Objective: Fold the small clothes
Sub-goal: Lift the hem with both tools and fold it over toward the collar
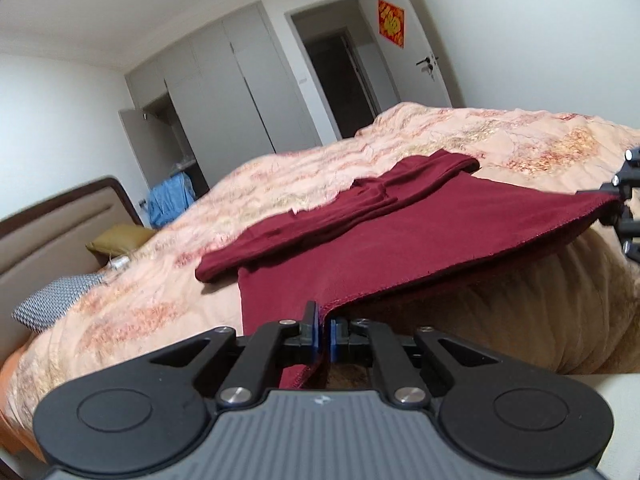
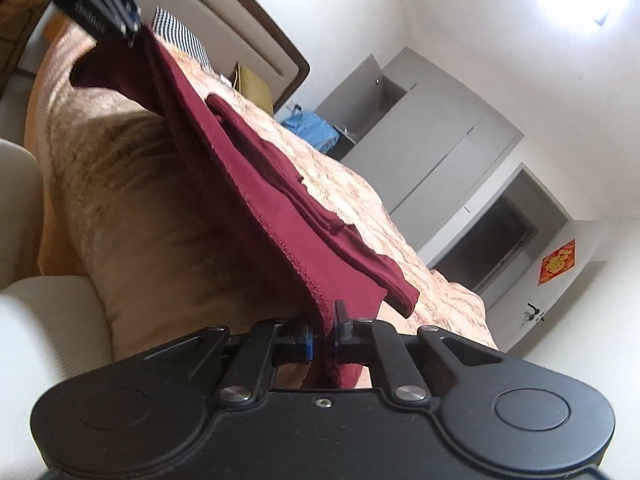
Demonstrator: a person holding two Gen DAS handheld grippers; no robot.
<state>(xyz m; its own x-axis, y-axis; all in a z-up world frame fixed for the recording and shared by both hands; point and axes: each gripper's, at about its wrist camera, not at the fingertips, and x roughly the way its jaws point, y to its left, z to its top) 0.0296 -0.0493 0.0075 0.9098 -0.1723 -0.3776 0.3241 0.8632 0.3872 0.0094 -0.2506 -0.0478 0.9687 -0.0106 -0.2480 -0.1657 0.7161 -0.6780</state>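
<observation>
A dark red garment point(image 1: 400, 240) lies on the bed with its sleeves folded across its back; it also shows in the right wrist view point(image 2: 280, 196). Its near hem is lifted and stretched taut off the bed's edge. My left gripper point(image 1: 323, 330) is shut on one hem corner. My right gripper point(image 2: 325, 334) is shut on the other hem corner. The right gripper also shows at the right edge of the left wrist view point(image 1: 622, 204), and the left gripper at the top left of the right wrist view point(image 2: 132, 34).
The bed carries a peach patterned quilt point(image 1: 500, 136). A checked pillow point(image 1: 56, 300) and an olive cushion point(image 1: 120, 238) lie by the headboard point(image 1: 48, 220). Blue cloth point(image 1: 170, 200) hangs beyond. Grey wardrobes point(image 1: 240, 92) and a doorway point(image 1: 340, 76) stand behind.
</observation>
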